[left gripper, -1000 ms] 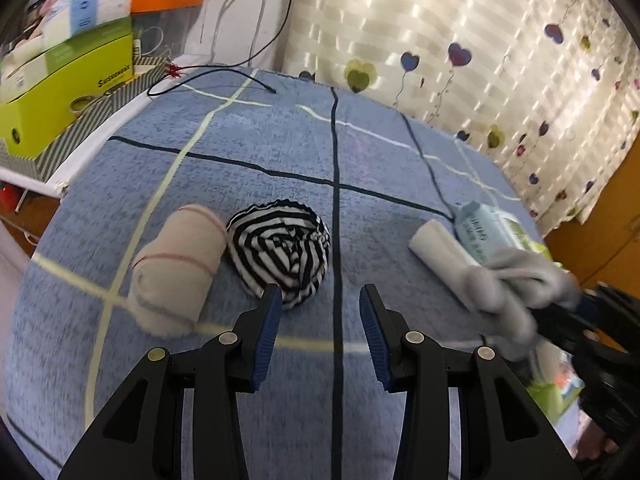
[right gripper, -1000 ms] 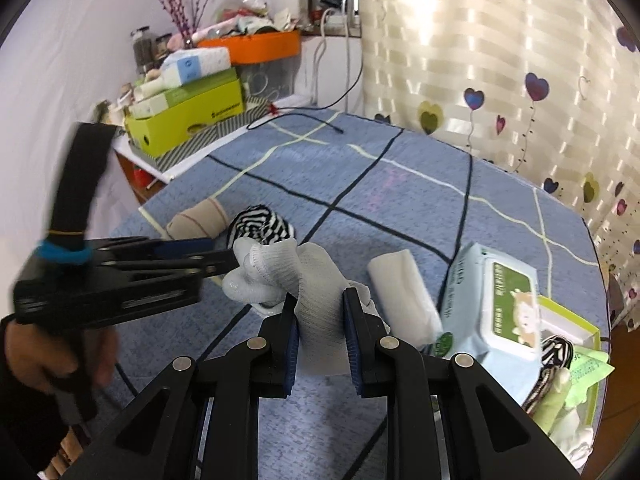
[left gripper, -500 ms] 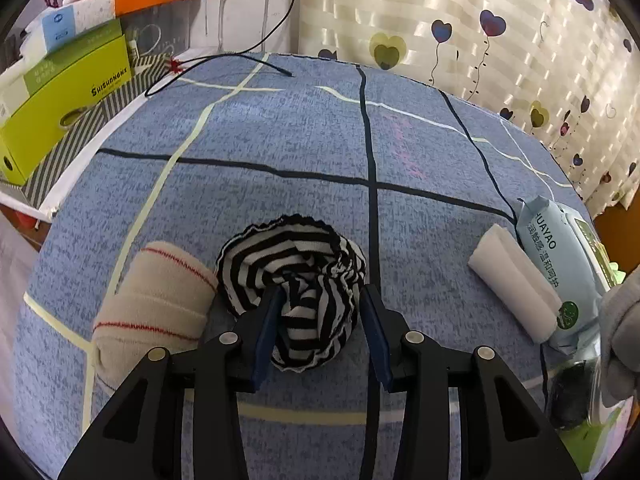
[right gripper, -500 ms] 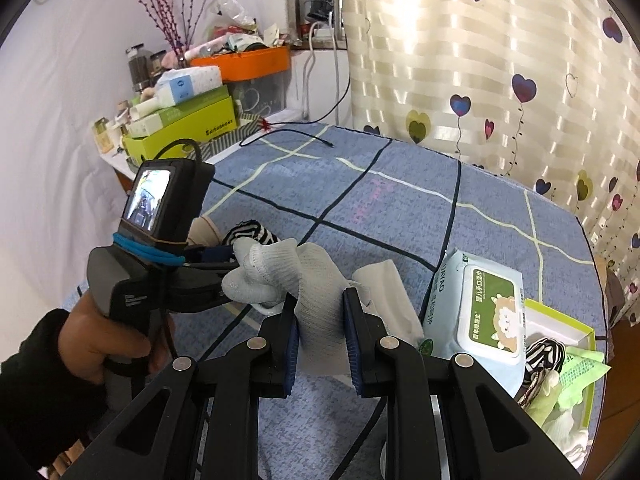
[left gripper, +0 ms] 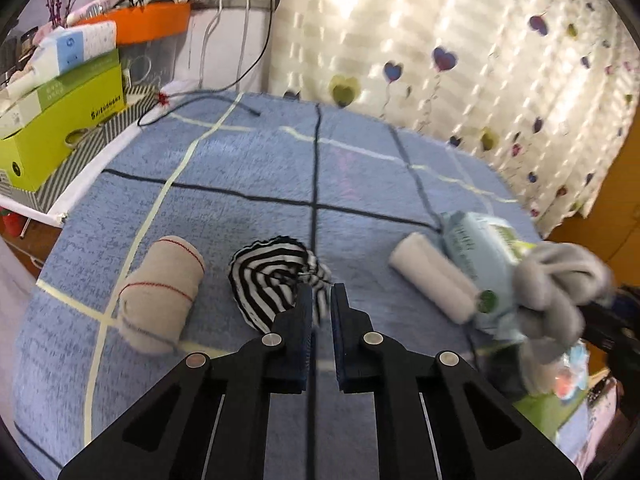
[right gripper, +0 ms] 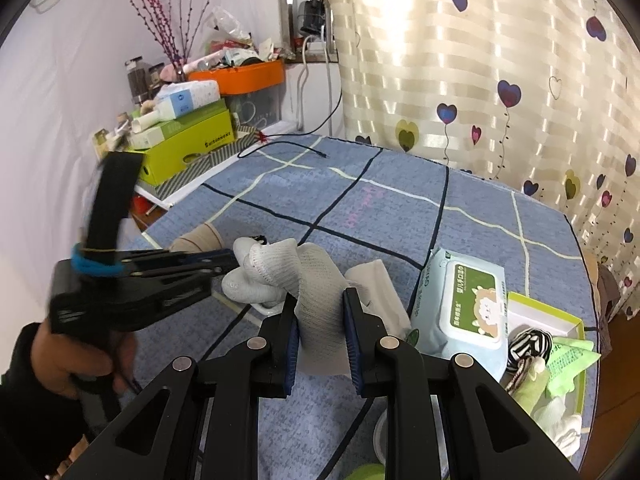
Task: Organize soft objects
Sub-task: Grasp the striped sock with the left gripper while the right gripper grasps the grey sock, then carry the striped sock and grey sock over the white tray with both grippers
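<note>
My left gripper [left gripper: 320,300] is shut on the near edge of a black-and-white striped sock ball [left gripper: 272,280] on the blue blanket [left gripper: 280,168]. A beige rolled sock [left gripper: 160,300] lies just left of it and a white rolled sock [left gripper: 432,276] to the right. My right gripper [right gripper: 320,308] is shut on a white knotted sock [right gripper: 288,276], held above the blanket; it also shows in the left wrist view [left gripper: 556,292]. The left gripper shows in the right wrist view [right gripper: 224,264], next to the white sock.
A wet-wipes pack [right gripper: 464,304] lies right of the white roll. A green-rimmed box [right gripper: 548,344] with several socks sits at the right edge. Yellow-green boxes [left gripper: 60,120] and an orange tray [left gripper: 140,24] stand beyond the blanket's left edge. A black cable [left gripper: 200,108] lies at the back.
My left gripper has closed on the striped sock ball, which it straddled open half a second ago. My right gripper still holds the white sock, which now shows closer in the left view.
</note>
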The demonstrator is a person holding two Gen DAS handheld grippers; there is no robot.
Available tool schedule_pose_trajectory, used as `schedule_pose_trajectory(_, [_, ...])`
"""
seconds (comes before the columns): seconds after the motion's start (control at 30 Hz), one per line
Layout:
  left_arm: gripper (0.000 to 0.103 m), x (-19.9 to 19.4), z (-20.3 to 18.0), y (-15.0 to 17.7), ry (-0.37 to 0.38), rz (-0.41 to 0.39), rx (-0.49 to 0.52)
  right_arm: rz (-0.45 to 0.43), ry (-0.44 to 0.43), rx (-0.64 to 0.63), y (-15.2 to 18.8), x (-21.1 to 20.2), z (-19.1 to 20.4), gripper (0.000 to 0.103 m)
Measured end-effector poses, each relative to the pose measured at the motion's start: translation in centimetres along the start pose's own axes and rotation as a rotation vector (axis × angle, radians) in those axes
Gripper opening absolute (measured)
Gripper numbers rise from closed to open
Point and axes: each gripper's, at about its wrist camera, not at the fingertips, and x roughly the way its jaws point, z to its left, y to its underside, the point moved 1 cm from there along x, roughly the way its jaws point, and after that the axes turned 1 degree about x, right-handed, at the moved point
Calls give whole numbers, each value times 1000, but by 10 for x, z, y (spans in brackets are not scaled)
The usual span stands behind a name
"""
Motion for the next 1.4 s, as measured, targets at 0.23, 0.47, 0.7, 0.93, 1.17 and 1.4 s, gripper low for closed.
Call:
schedule_pose_trajectory(0.23, [20, -4, 5, 6, -25, -23, 23, -11, 8, 9, 9, -16, 0, 20])
schedule_pose_trajectory(0.47, [47, 44, 11, 1, -87, 50, 33, -17, 16, 10, 8, -21, -2, 20])
schedule_pose_trajectory(0.7, [47, 78, 14, -5, -144, 106, 42, 4, 1, 11, 5, -6, -4, 20])
schedule_pose_trajectory(0.93, [16, 79, 18, -8, -125, 106, 24, 11, -1, 19, 2, 2, -9, 20])
schedule_pose_trajectory(1.17, [13, 40, 3, 0, -30, 58, 11, 6, 3, 25, 4, -1, -10, 20])
schedule_pose_trajectory(1.4, [13, -21, -25, 7, 56, -34, 27, -18, 9, 31, 7, -16, -12, 20])
